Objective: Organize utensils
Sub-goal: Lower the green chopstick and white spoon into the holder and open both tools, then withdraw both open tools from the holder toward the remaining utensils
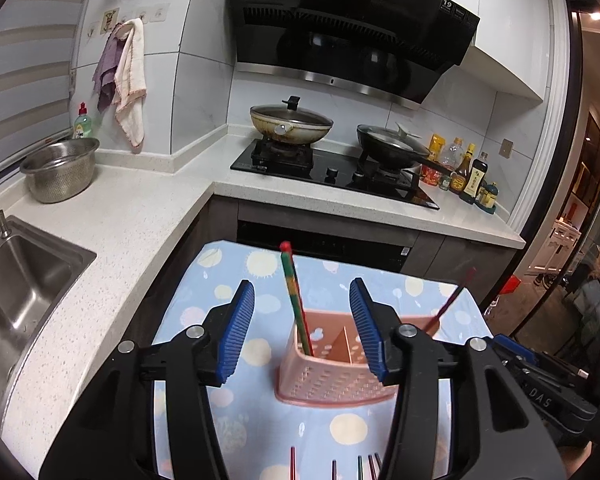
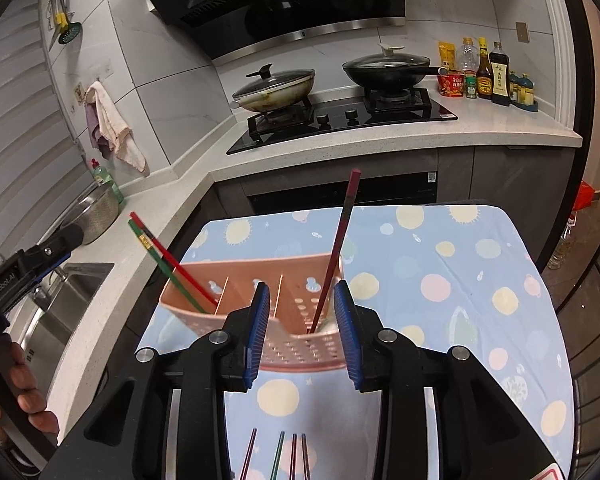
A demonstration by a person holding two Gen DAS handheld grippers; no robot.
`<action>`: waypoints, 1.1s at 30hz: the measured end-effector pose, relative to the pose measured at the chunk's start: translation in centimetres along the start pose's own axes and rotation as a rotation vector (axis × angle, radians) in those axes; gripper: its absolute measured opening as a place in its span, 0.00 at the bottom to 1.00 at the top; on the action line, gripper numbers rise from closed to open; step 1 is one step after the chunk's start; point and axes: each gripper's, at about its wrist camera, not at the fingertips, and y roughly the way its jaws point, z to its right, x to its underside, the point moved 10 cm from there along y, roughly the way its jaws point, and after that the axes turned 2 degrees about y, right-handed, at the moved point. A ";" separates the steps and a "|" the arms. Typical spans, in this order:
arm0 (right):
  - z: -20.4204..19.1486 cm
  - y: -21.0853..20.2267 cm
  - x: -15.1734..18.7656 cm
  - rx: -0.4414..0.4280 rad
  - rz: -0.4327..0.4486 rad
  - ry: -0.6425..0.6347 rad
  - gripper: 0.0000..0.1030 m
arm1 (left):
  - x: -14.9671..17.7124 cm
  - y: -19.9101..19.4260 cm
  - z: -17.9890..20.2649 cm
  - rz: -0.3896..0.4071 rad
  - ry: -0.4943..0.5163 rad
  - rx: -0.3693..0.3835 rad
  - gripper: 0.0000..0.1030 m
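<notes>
Closest to both cameras, a few loose chopsticks [image 2: 284, 458] lie flat on the dotted blue cloth [image 2: 480, 264], right under the grippers at the bottom edge; their long axes run away from the fingers toward the holder, so they sit below and behind the tips, not in front.

Left gripper [image 1: 302, 330] is released, nothing between its blue pads; the green-and-red chopsticks [image 1: 296, 300] stand in the gap in that view but look apart from both pads. Right gripper [image 2: 302, 334] is also released, narrower gap, empty; the dark red chopstick [image 2: 338, 256] rises just beyond it, leaning slightly right, untouched.

A bit further out is the pink holder [image 2: 236, 276], divided into compartments; the green-and-red pair leans in its left end, the dark red one in its right end.

My guess is both sticks have been dropped in and the next move is backing off and tilting down for the ones on the cloth; both hands look about equally near, can't really call it.

Behind all that: the counter [image 1: 148, 216], sink [image 1: 24, 276], and stove [image 2: 340, 120].
</notes>
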 end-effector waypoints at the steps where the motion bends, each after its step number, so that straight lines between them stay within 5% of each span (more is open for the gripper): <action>1: -0.1 -0.6 0.4 -0.004 -0.002 0.001 0.33 | 0.5 -0.3 0.0 -0.006 0.001 0.000 0.46; 18: 0.4 -7.4 13.8 0.044 -0.103 -0.068 0.35 | 13.8 -6.7 -1.5 -0.165 0.001 -0.021 0.46; 33: 2.3 -7.8 27.5 0.058 -0.301 -0.043 0.35 | 28.7 -9.4 -2.9 -0.401 0.010 -0.057 0.46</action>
